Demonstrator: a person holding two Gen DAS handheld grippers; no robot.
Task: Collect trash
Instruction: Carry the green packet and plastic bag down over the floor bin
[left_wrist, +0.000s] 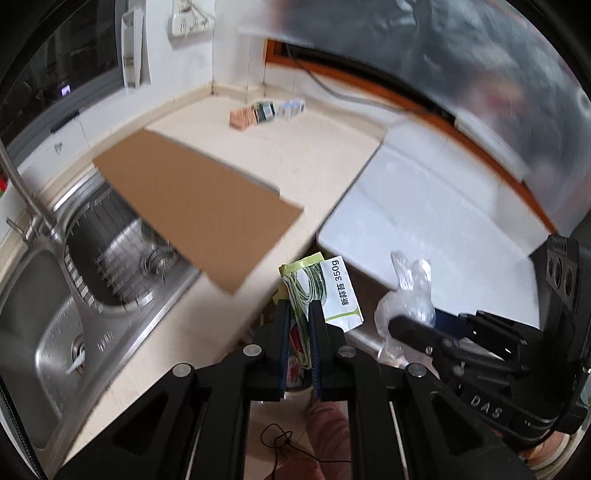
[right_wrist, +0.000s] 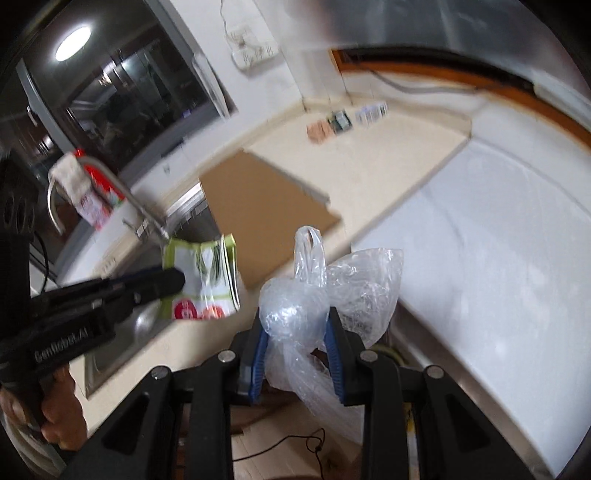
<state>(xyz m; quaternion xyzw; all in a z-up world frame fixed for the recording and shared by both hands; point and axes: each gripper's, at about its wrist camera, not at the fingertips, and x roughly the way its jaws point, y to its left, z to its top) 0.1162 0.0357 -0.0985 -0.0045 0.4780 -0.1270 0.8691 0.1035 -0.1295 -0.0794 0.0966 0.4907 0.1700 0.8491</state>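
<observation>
From the left wrist view, the left claw (left_wrist: 298, 306) is nearly closed, its two blue-lined fingers (left_wrist: 282, 332) pinching a folded green and white food packet (left_wrist: 328, 291) that sticks up and out past the tips. The packet hangs in the air just off the front edge of the pale bench (left_wrist: 317, 162), not resting on it. A flat sheet of brown cardboard (left_wrist: 199, 206) lies on the bench and juts out over the steel sink (left_wrist: 92, 280). A tap (left_wrist: 22, 195) rises at the left of the sink. Far back in the corner sit a few small boxes (left_wrist: 266, 112). A white board (left_wrist: 424, 210) covers the right part of the bench. At the right, the right claw (left_wrist: 402, 326) comes in from the side with a crumpled clear plastic bag (left_wrist: 408, 291) at its tip.

From the right wrist view, the right claw (right_wrist: 295, 328) is partly closed, its fingers (right_wrist: 334, 350) squeezing the clear plastic bag (right_wrist: 314, 295), which bulges above them and trails below. The bag is held in the air in front of the bench (right_wrist: 388, 166), near the white board (right_wrist: 480, 258). At the left, the left claw (right_wrist: 173, 282) grips the food packet (right_wrist: 203, 280) above the sink (right_wrist: 147, 321), and a hand (right_wrist: 55, 402) holds its handle. The cardboard (right_wrist: 258, 218) lies behind, and a red and white carton (right_wrist: 98, 195) stands beside the tap (right_wrist: 107, 184).
</observation>
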